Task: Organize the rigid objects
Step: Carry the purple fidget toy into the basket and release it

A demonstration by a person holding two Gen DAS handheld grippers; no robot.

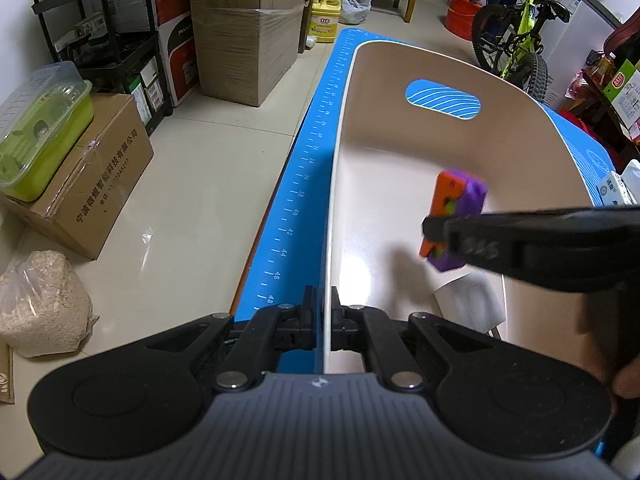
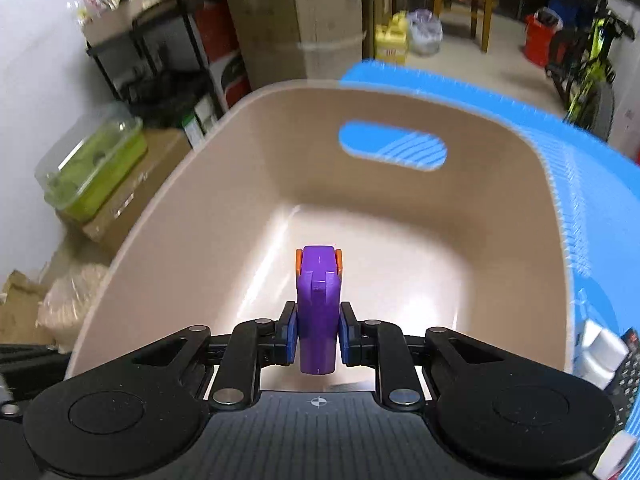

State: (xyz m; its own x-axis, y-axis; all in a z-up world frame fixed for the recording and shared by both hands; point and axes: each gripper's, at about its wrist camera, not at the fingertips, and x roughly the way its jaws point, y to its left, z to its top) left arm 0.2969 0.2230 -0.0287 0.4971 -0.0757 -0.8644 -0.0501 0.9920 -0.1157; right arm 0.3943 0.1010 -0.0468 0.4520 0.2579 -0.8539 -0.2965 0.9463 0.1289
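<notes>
Between the two blue-padded fingers (image 2: 291, 336) of the right gripper (image 2: 318, 334) sits a purple and orange toy block (image 2: 318, 312), pinched at its sides with its length running forward past the fingertips and its near end hanging just below them. From the left wrist view the same toy block (image 1: 454, 216) shows tilted in the air, orange face turned left, purple body to the right, with the right gripper's dark finger (image 1: 440, 232) crossing its lower half. It hangs over the inside of a beige plastic bin (image 2: 180, 208), above the glossy floor and apart from the walls; whether it touches the floor cannot be told. The left gripper (image 1: 323, 316) has its fingers pressed onto the bin's near left wall (image 1: 332, 200), one finger outside and one inside the rim. A cutout handle (image 1: 442, 100) opens in the far wall. Under the bin lies a blue mat (image 1: 304, 184) with ruler marks along its edge. Beyond stand cardboard boxes (image 1: 244, 40), a green lidded container (image 1: 44, 136), a yellow jug (image 1: 326, 20) and a green bicycle (image 1: 520, 40).
</notes>
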